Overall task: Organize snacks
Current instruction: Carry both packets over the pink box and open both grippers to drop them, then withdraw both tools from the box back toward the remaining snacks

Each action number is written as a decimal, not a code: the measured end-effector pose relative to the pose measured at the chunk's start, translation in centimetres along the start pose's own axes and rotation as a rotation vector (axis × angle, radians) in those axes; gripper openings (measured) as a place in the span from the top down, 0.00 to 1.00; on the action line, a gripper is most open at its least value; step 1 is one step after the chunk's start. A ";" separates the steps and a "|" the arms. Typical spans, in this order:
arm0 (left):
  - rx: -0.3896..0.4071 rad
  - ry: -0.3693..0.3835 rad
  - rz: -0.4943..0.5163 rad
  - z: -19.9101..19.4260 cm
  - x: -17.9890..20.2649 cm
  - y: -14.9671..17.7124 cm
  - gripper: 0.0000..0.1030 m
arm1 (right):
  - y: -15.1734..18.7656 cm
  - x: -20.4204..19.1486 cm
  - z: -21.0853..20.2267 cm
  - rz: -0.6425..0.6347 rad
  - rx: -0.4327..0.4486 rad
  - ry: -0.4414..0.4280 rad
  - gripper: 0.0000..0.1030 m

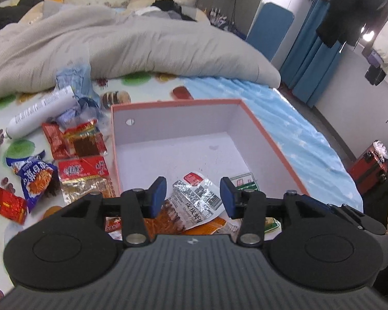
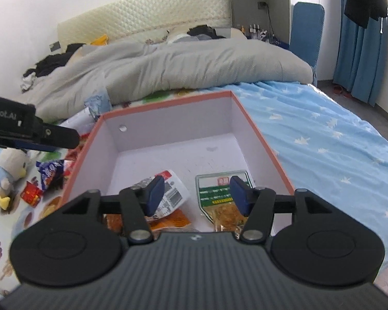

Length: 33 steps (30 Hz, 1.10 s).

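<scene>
A white box with a pink rim (image 1: 176,103) (image 2: 168,103) lies open on the bed. Inside, at its near end, are a silver-and-orange snack packet (image 1: 196,201) (image 2: 174,191) and a green-labelled packet (image 1: 245,180) (image 2: 216,193). My left gripper (image 1: 192,195) is open above the silver packet, its blue pads clear of it. My right gripper (image 2: 197,193) is open over the gap between the two packets and holds nothing. Left of the box lie loose snacks: red packets (image 1: 85,139) (image 1: 82,170), a blue packet (image 1: 36,178) and a small red one (image 1: 10,204).
A white tube (image 1: 38,111) and crumpled blue wrapping (image 1: 75,77) lie beyond the loose snacks. A grey duvet (image 1: 116,44) fills the far bed. A plush penguin (image 2: 7,173) sits at the left. Blue starred sheet (image 2: 323,142) lies right of the box.
</scene>
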<state>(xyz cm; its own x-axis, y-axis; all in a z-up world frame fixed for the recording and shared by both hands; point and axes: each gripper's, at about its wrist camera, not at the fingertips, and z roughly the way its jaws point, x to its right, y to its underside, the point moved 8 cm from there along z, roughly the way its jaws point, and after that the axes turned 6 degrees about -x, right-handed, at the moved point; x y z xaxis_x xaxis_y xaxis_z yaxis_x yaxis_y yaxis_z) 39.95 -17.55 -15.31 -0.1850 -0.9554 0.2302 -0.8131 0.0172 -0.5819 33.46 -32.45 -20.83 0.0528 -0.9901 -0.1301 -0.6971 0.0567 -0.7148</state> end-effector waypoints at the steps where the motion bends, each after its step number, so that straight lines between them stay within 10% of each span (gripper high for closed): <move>1: 0.015 0.000 0.002 -0.6 0.2 0.1 0.50 | -0.2 -0.2 -0.5 0.001 0.013 -0.011 0.43; 33: 0.344 -0.068 0.029 -16.8 -4.6 5.0 0.45 | 0.5 -8.5 -10.4 -0.075 0.239 -0.151 0.43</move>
<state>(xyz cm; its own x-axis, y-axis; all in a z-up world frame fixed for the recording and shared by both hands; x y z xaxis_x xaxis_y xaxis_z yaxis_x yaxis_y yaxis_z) 27.44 -8.10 -6.17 -0.1589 -0.9736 0.1637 -0.5721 -0.0443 -0.8190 25.26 -25.33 -12.93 0.2166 -0.9633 -0.1587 -0.4998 0.0302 -0.8656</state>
